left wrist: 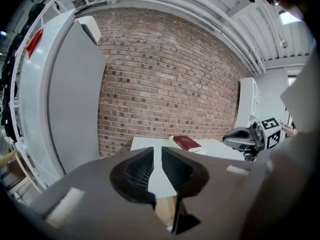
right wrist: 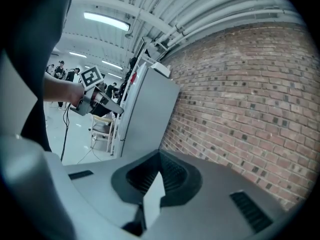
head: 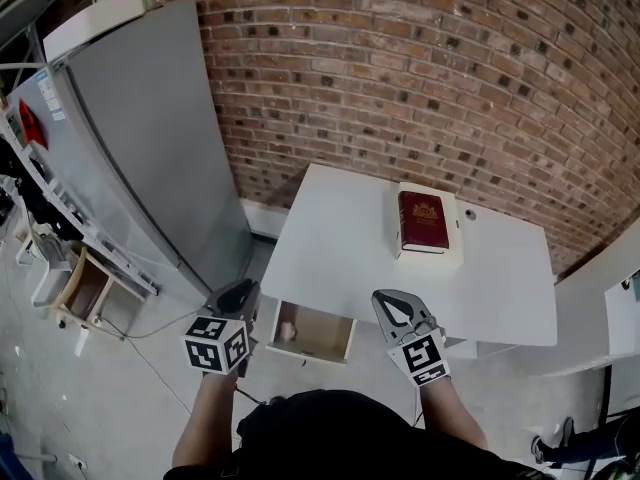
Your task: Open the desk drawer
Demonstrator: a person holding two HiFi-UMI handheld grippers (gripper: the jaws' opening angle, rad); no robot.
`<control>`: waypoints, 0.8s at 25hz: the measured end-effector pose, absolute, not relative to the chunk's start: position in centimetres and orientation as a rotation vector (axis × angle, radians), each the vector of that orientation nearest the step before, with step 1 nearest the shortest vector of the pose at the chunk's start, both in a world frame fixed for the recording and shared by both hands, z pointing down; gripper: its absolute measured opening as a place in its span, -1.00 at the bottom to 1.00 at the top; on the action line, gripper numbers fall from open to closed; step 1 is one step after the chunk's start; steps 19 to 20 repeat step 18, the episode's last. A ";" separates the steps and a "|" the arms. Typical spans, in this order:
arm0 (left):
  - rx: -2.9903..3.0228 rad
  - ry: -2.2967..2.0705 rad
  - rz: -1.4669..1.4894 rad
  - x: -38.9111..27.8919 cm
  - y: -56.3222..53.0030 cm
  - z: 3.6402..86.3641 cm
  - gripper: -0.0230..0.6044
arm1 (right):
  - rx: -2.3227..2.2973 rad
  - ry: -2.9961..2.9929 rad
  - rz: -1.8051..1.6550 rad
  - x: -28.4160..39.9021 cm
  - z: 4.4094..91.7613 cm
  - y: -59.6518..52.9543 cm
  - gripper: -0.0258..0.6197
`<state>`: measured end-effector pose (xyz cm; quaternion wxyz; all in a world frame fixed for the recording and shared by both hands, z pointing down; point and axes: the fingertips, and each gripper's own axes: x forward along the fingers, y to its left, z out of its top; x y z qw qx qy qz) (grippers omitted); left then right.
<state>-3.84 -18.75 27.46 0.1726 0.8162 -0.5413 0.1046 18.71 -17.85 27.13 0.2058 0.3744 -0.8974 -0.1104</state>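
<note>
The white desk stands against a brick wall, and its wooden drawer is pulled out at the front left, so the inside shows. My left gripper hovers just left of the drawer, above the floor. In the left gripper view its jaws stand a narrow gap apart with nothing between them. My right gripper hangs over the desk's front edge, just right of the drawer. Its jaws meet at the tips and hold nothing. A red book lies on a white box at the back of the desk.
A tall grey cabinet stands left of the desk. The brick wall runs behind both. A small wooden unit sits on the floor at far left, and a white cabinet at the right edge. Several people stand far off in the right gripper view.
</note>
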 end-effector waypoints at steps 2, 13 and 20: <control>2.313 -1.534 0.294 -4.1 -18.7 27.5 -0.75 | 1.055 -2.495 -0.284 18.9 27.4 -17.8 -0.88; 2.294 -1.518 0.299 -4.3 -17.8 28.4 -0.76 | 1.063 -2.481 -0.261 19.2 28.1 -16.7 -0.88; 2.289 -1.512 0.299 -4.1 -17.5 28.5 -0.77 | 1.063 -2.475 -0.260 19.6 28.2 -16.2 -0.88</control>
